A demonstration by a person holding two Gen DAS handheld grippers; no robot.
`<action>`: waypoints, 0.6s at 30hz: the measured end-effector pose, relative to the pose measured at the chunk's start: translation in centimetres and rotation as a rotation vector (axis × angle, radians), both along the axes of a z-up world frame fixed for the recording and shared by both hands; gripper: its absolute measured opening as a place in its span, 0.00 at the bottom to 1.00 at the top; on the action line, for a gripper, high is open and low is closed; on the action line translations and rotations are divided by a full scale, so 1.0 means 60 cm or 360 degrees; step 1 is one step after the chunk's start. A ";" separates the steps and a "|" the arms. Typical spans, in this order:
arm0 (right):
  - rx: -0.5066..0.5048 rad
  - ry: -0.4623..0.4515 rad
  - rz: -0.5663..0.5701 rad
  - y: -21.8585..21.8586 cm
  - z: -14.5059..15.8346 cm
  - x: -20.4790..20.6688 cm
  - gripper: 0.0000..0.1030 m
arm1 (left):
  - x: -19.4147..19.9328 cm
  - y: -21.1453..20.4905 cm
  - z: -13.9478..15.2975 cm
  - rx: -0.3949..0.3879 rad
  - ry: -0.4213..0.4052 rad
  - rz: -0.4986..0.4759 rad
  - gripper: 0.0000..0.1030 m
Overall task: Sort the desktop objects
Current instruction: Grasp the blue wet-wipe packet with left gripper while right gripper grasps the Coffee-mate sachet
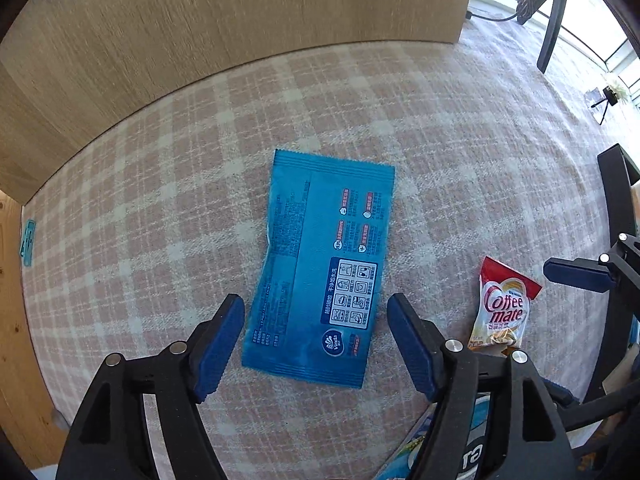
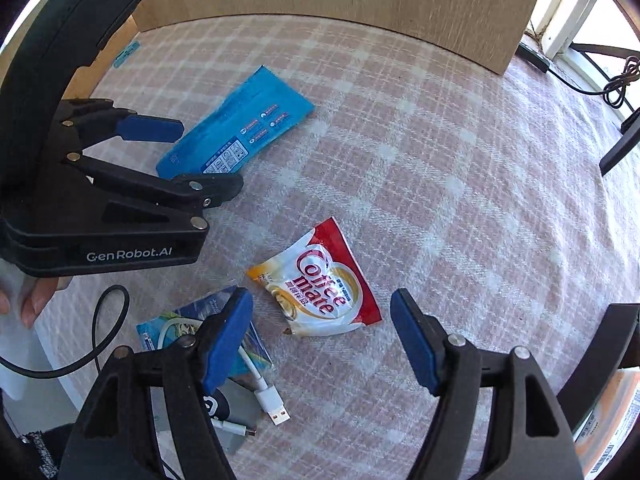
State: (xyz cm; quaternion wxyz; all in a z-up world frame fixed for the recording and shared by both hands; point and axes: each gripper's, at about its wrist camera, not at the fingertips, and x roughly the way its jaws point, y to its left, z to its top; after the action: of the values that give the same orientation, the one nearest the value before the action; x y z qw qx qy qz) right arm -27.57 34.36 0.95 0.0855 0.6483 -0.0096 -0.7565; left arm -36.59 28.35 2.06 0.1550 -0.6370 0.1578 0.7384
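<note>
A blue wet-wipe pack (image 1: 320, 264) lies flat on the pink checked tablecloth (image 1: 440, 128), back side up. My left gripper (image 1: 316, 344) is open, its blue fingers on either side of the pack's near end, just above it. The pack also shows in the right wrist view (image 2: 236, 128), with the left gripper (image 2: 192, 156) over it. A red and white Coffee mate sachet (image 2: 320, 284) lies ahead of my right gripper (image 2: 322, 340), which is open and empty. The sachet also shows in the left wrist view (image 1: 504, 308).
A wooden panel (image 1: 240, 12) stands along the table's far edge. A small picture packet (image 2: 192, 324), a white USB cable (image 2: 264, 396) and a grey item lie at the near left. A black cable (image 2: 100, 340) loops there. Black stand legs (image 1: 552, 24) are at the right.
</note>
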 end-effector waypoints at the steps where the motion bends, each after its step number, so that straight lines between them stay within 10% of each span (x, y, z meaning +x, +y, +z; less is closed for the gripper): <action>1: 0.0002 -0.0004 -0.0001 0.001 -0.004 -0.002 0.68 | -0.003 0.002 -0.002 -0.0008 0.0009 0.0002 0.74; 7: 0.0037 0.0006 0.0013 0.007 -0.010 -0.011 0.72 | -0.027 -0.010 -0.009 0.0067 -0.0006 0.0078 0.80; 18: 0.0007 0.0026 -0.0160 0.043 0.002 -0.013 0.27 | -0.018 -0.019 0.007 0.0109 0.0061 0.0141 0.32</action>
State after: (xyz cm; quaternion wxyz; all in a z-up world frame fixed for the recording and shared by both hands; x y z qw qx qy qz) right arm -28.32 36.93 1.07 0.0461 0.6410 -0.0398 -0.7651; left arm -37.66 27.24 2.46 0.1408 -0.6235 0.1072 0.7615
